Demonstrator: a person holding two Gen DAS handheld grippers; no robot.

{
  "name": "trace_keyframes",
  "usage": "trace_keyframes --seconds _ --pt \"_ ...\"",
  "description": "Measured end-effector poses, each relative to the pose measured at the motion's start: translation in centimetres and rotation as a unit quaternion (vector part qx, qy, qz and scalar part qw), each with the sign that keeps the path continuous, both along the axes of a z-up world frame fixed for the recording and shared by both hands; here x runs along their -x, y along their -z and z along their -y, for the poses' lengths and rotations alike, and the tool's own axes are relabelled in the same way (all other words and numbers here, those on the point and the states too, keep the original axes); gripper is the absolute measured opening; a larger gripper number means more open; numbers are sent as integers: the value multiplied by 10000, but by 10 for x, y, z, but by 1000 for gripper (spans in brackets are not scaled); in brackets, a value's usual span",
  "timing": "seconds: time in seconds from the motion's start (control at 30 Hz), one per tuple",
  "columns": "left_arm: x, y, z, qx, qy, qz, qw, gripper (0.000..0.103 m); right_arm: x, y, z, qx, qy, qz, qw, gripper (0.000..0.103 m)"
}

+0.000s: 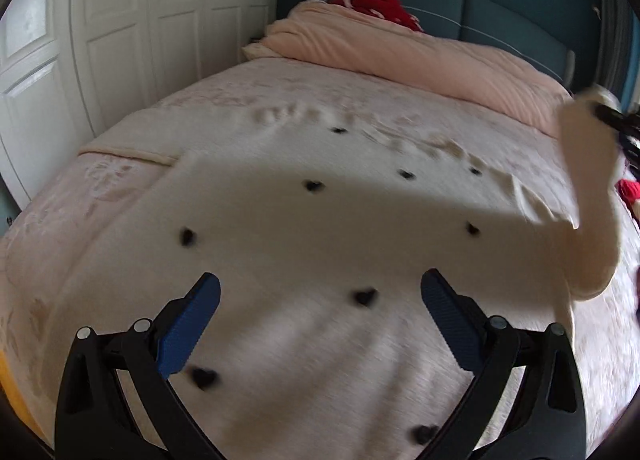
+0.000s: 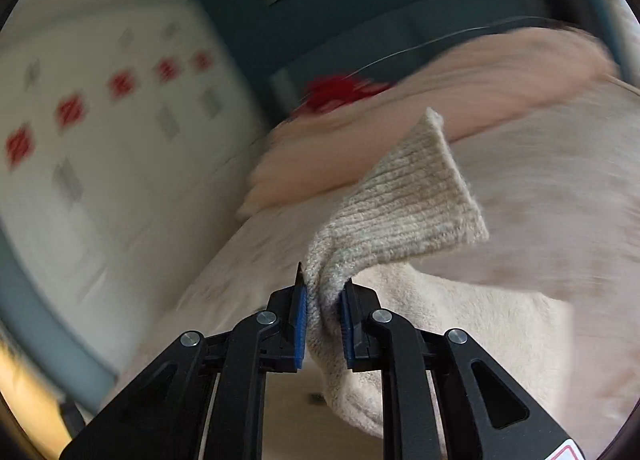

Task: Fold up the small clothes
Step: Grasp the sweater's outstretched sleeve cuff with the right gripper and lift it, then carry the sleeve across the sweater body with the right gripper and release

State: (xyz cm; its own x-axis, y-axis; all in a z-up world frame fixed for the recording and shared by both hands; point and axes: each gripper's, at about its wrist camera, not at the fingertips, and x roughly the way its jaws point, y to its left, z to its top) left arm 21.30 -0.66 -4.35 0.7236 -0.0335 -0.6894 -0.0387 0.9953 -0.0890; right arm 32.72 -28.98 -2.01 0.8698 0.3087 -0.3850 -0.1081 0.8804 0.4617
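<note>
Sweater sleeve cuff angled upward, pinched by right hand-held gripper.

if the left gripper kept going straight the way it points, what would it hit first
Most likely the cream sweater with dark hearts, spread flat on the bed just ahead of the open left gripper. Nothing else sits between; exact depth is unclear.

One cream sweater with nine black hearts, one pink duvet and two grippers are counted.
</note>
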Motion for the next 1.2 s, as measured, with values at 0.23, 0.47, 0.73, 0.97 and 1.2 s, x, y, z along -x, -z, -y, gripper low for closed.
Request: trace_keyframes --seconds 0.23,0.47,0.73,0.97,1.2 --pt "-40 -6 -37 473 -54 -139 9988 98 -20 44 -121 962 -617 -816 9901 38" --pt "-108 15 -18 980 162 -626 9931 98 89 77 -21 1457 1260 -1535 9692 68" --pt "-169 59 26 1219 15 -1241 9848 77 65 122 12 1122 1226 -2216 9609 68" --pt "-190 27 15 1527 35 -790 9851 10 55 122 0 1019 1134 -1936 9692 67" --pt "-199 18 -10 1164 -160 -554 9915 10 56 132 1 1036 1077 -2088 9665 66"
